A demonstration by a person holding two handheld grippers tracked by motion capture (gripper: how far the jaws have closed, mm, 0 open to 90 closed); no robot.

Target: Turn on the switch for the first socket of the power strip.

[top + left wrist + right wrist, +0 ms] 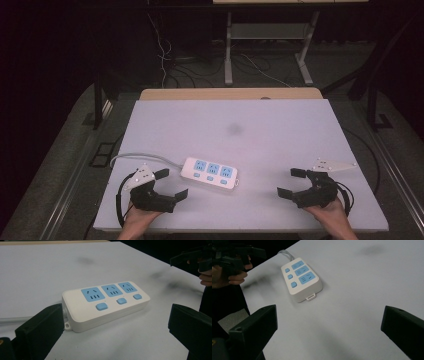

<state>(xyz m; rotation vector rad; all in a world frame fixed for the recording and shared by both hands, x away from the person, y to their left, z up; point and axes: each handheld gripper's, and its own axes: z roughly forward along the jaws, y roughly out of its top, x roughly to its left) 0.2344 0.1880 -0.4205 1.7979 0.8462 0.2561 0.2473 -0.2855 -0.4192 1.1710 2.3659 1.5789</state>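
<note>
Both grippers (170, 184) (292, 182) hover, jaws apart, flanking power strip (210, 171).

dim, dark surroundings; evenly lit table (280, 150), soft focus.

The left matte-black plastic claw (170, 185) has two blocky, square-ended jaws, a grey three-cornered plate dotted with small screws on top, and a black cable looping from its rear. The right black claw (289, 182) matches it, with its own looped cable. Both forearms are bare, without sleeves.
</note>
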